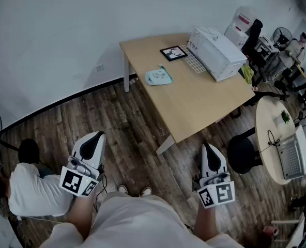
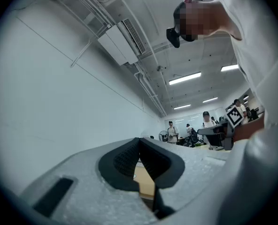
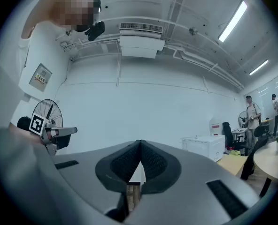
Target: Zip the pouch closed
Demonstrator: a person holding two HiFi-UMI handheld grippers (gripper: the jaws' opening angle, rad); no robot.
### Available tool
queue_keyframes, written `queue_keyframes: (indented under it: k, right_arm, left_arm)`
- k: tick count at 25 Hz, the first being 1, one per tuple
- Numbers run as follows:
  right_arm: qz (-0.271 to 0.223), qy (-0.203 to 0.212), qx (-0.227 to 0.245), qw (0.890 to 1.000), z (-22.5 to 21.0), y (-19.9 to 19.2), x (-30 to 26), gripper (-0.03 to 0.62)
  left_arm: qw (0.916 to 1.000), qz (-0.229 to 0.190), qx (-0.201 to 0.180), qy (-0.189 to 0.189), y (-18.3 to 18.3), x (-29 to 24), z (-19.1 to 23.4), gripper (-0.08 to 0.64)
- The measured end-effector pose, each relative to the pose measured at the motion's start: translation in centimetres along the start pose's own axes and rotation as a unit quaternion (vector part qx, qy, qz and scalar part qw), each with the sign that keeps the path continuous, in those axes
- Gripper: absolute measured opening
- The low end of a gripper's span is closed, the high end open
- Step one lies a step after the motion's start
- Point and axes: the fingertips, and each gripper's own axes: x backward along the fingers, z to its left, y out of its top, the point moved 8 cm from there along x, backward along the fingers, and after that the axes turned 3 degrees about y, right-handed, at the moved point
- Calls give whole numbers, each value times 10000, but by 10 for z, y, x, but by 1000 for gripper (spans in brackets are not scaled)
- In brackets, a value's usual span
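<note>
**Pouch lies out of reach on the bench; both grippers clenched and empty**

1. Task item. The pouch (image 1: pixel 158 77) lies flat on the wooden bench (image 1: pixel 194 110), toward its far left side. It is well apart from both grippers. In the head view I read its long axis as running roughly across the picture, left to right. A small teal piece shows at its far edge. The body is pale, whitish with a faint green print. It is too small for me to tell whether the zip is drawn or which end the slider sits at.

2. Containers. I cannot make out anything inside the pouch. A white box (image 1: pixel 215 53) stands at the far right end of the bench, and I cannot see into it. A black-framed tablet (image 1: pixel 173 52) lies between the pouch and the box. A pale gridded item (image 1: pixel 194 62) lies just beside the box.

3. Grippers. The left gripper (image 2: pixel 139 144) has its pads pressed together with nothing between them, and it is tilted slightly up toward wall and ceiling. The right gripper (image 3: pixel 139 146) is likewise clenched on nothing and points level at the white wall. In the head view both sit low, close to the body, over the wood floor and short of the bench's near corner.

4. Surroundings. A person in a white shirt (image 1: pixel 31 190) crouches on the floor at the left. A black stool (image 1: pixel 242 154) stands near the bench's right side.
</note>
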Motion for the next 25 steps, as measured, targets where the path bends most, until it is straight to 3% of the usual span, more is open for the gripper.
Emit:
queue_keyframes:
  k: [12,22,24,25]
  right_arm:
    - [35,112,12,9999,-1,-4,-9,-2]
    - [-37,349,-350,9988,-10,-8,-17,-4]
    - [-12,427,-396,9983,-11,-9,-20,101]
    - [2,446,-407,9982,-11,-10,-21,100]
  left_arm:
    - [10000,29,49,51,-4,1,1,11]
    - [9999,-57,92,0,-7,-6,-3,12]
    - [9999,-59,116,3,-9,-7,-2,12]
    - [9999,-54,126,9,-10,-7,-2,12]
